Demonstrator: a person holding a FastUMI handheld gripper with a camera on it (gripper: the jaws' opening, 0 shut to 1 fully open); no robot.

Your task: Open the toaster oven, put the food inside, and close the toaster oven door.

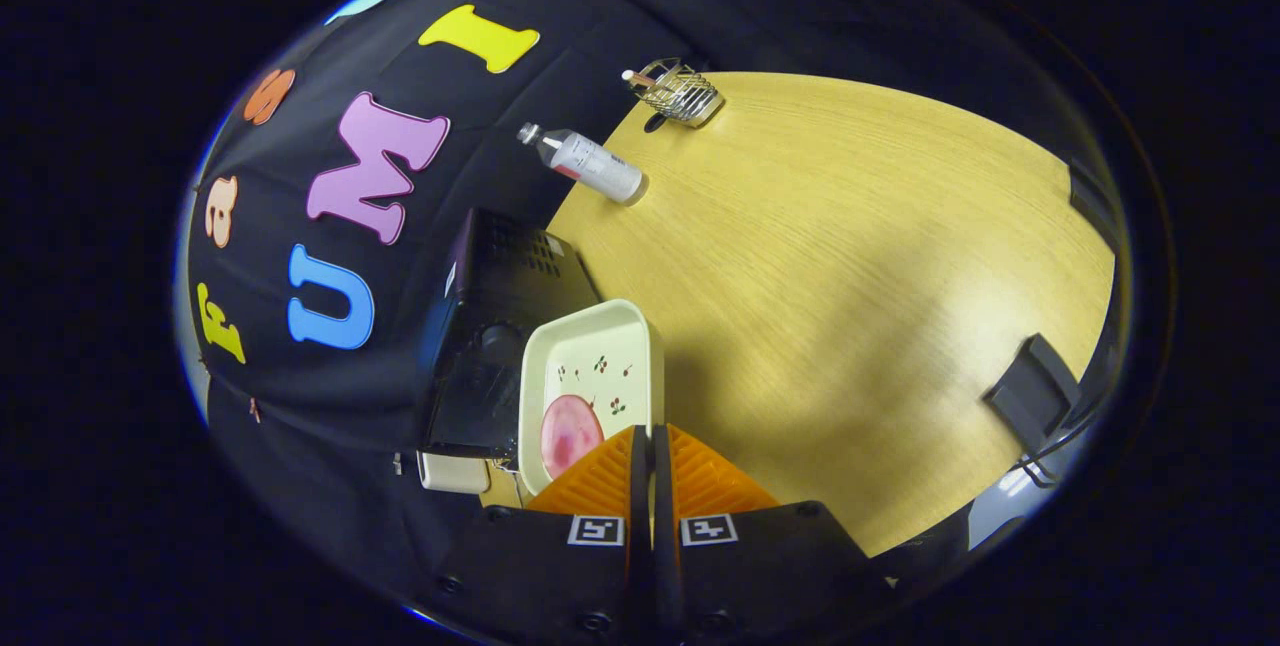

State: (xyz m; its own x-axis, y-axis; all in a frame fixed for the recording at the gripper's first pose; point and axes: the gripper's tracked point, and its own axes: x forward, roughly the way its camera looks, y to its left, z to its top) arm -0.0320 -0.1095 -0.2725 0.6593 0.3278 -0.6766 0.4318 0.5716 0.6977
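My gripper [651,434] has its orange fingers [600,476] pressed together on the near rim of a cream tray [600,346]. The tray has small cherry prints and carries a round pink slice of food [568,432], which lies just beside the fingertips. Right behind the tray stands the black toaster oven [490,326], with its vented top [525,251] toward the table's middle and its dark glass front [468,404] against the tray's far side. Whether the oven door is open or closed I cannot tell from this angle.
On the wooden table [850,256] beyond the oven stands a white bottle [588,164], and farther off a small wire basket [680,92]. A black block [1035,391] sits at the table's edge. A cream object [455,472] lies next to the oven.
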